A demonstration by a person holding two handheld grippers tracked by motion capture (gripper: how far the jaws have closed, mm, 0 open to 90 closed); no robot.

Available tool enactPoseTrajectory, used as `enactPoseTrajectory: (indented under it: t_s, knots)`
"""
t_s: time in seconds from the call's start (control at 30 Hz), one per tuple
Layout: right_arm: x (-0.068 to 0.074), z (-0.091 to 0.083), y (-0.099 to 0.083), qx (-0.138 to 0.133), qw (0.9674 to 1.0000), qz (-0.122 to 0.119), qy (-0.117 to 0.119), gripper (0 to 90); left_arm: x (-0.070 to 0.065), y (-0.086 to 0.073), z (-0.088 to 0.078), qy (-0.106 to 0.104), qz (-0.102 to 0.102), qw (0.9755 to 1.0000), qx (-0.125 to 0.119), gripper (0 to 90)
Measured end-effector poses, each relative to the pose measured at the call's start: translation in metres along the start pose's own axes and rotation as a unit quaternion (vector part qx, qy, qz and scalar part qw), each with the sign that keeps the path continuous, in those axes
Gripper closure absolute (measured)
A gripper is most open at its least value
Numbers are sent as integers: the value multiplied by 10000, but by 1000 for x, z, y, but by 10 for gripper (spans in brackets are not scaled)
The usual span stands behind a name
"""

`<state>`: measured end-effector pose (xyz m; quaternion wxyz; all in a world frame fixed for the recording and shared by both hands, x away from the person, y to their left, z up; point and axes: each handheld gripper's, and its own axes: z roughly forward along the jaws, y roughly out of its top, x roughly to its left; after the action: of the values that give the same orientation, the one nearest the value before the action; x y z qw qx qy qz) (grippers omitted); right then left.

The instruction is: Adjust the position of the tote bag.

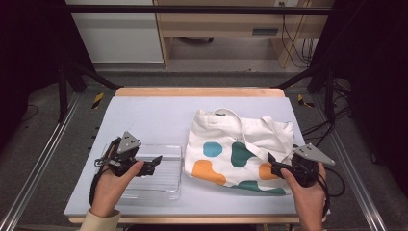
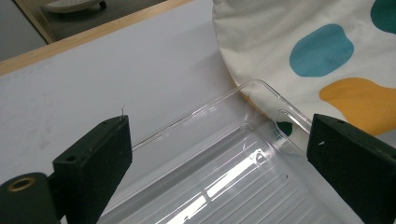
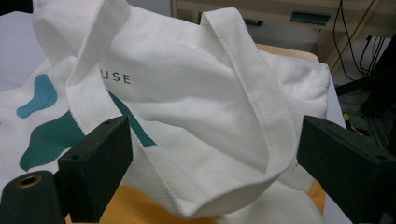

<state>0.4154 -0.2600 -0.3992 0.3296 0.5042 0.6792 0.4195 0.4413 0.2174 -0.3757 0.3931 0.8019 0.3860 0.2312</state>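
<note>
Pale table mat [image 1: 154, 115] under everything. Cream tote bag [image 1: 240, 149] right of centre, teal, blue, orange blobs; print reads "USE" [image 3: 115, 78], rest hidden under strap [image 3: 261, 93]. Clear plastic tray [image 1: 166, 180] left, corner touching bag edge. Left gripper [image 1: 153, 163] over tray, jaws apart, empty. Right gripper [image 1: 272, 162] at bag's right edge, jaws apart, strap loop between, unclamped.

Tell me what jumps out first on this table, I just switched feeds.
The white tote bag with teal, blue and orange blobs lies flat at centre-right, handles folded across it. Left of it sits a clear plastic tray. The open left gripper hovers over the tray; the open right gripper is at the bag's right edge.
</note>
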Motion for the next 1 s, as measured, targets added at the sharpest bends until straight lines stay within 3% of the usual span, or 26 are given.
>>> enactPoseTrajectory:
  t_s: [0.17,0.37,0.5,0.6,0.7,0.8,0.9,1.0]
  knots:
    - [-4,-2,0,86,10000,5,27,116,1,1,-3,-3,63,10000,25,67]
    - [-7,-4,4,350,9989,-287,145,146,-1,3,-6,13,105,9999,-12,68]
    - [-16,-7,13,402,9979,-476,173,167,-3,5,-6,-48,111,9999,-43,69]
    - [-23,-6,31,429,9962,-714,258,155,-6,7,-5,-126,172,9998,-14,69]
    - [-26,-1,40,491,9944,-898,272,146,-9,7,-3,-158,205,9997,-12,68]
    - [-31,17,57,690,9912,-1061,374,140,-12,9,-2,-223,267,9994,17,68]
    - [-36,26,63,769,9905,-1055,442,139,-15,11,-3,-273,286,9992,13,68]
    - [-53,41,73,916,9905,-966,341,168,-18,14,-3,-282,348,9990,-9,69]
